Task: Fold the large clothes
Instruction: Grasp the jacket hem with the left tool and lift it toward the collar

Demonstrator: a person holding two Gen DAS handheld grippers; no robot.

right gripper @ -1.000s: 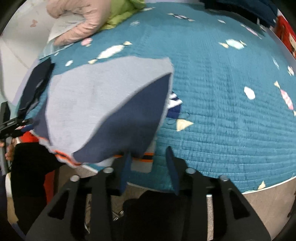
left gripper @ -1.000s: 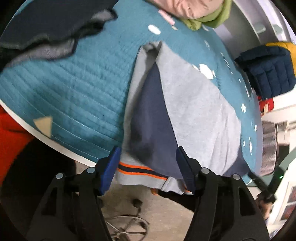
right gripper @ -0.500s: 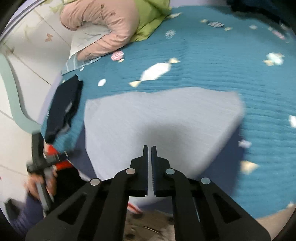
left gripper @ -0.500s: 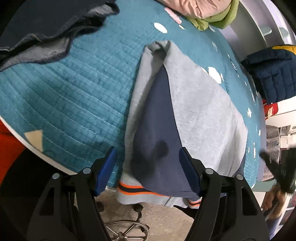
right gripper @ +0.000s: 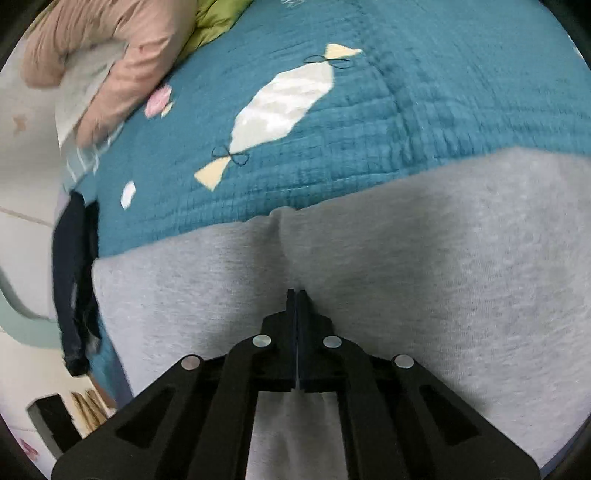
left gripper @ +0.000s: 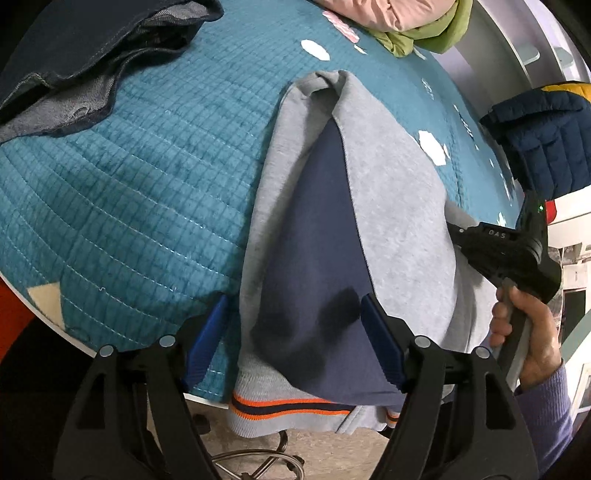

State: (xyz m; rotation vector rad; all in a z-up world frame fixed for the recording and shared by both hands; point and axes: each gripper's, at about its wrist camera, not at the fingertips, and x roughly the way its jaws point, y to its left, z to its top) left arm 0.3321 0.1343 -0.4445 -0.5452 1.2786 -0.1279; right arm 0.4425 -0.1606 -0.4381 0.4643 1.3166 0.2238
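A grey sweatshirt [left gripper: 399,221] with navy panels and an orange-striped hem lies folded on the teal quilt [left gripper: 147,177], its hem hanging over the near edge. My left gripper [left gripper: 295,336] is open, its blue pads either side of the navy panel [left gripper: 310,258] above the hem. My right gripper [right gripper: 296,295] is shut, its tips pressed on the grey sweatshirt [right gripper: 443,280]; whether cloth is pinched between them does not show. It also shows in the left wrist view [left gripper: 506,254], held by a hand at the sweatshirt's right edge.
Dark denim clothes [left gripper: 92,55] lie at the quilt's far left. A pink and green padded jacket [left gripper: 399,18] lies at the back, also in the right wrist view [right gripper: 110,55]. A navy and yellow puffer jacket [left gripper: 543,140] sits at the right. A chair base [left gripper: 251,461] stands on the floor below.
My right gripper has shut and moved from the hem onto the grey top of the sweatshirt, close to the cloth. My left gripper has stayed open and moved slightly forward over the navy panel.
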